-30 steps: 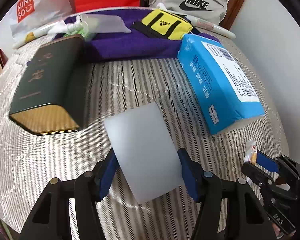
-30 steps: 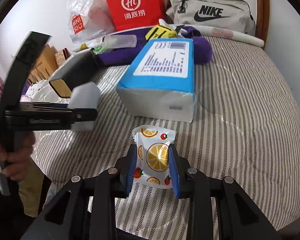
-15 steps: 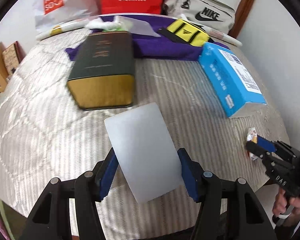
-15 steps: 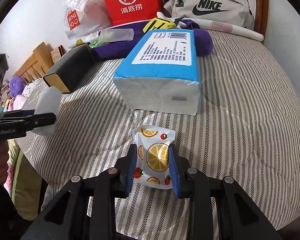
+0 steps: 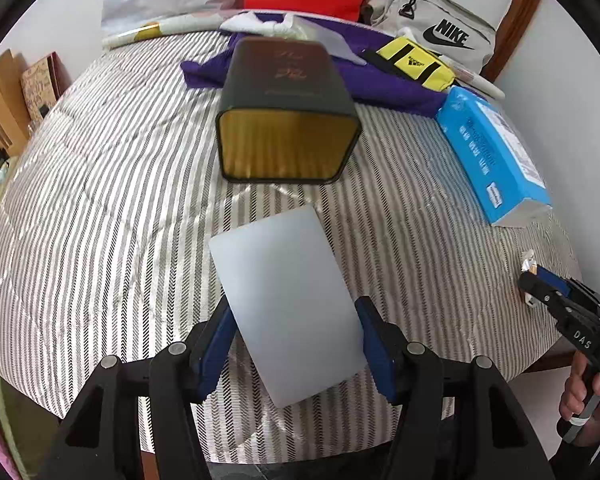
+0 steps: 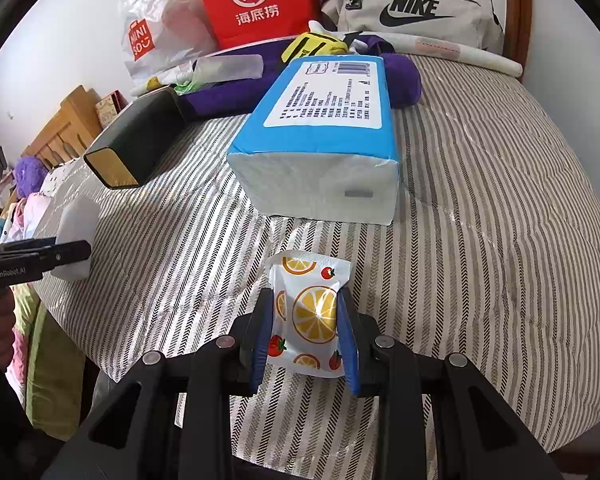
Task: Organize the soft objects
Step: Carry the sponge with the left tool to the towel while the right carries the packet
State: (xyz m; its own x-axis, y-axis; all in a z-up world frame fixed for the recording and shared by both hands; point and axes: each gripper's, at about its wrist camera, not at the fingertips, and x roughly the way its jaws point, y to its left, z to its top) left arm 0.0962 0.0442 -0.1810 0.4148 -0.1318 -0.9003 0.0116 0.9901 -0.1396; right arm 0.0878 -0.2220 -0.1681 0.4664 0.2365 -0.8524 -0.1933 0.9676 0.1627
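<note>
My left gripper (image 5: 294,340) is shut on a white sponge block (image 5: 284,304), held above the striped bed in front of the open gold-lined end of a dark box (image 5: 288,120). The sponge also shows in the right wrist view (image 6: 76,236), at the left edge. My right gripper (image 6: 306,334) is shut on a small fruit-print tissue pack (image 6: 308,312), held over the bed near the blue tissue package (image 6: 324,136). The right gripper also shows at the right edge of the left wrist view (image 5: 540,280).
A purple cloth (image 5: 380,80), a yellow pouch (image 5: 416,64), a clear bag (image 6: 228,68), a red paper bag (image 6: 256,0), a white Miniso bag (image 6: 148,36) and a grey Nike bag (image 6: 412,12) lie at the bed's far end. The bed edge (image 5: 100,400) is close below.
My left gripper has swung left with the sponge, so the dark box now lies straight ahead, its open end facing me. My right gripper holds the tissue pack almost still.
</note>
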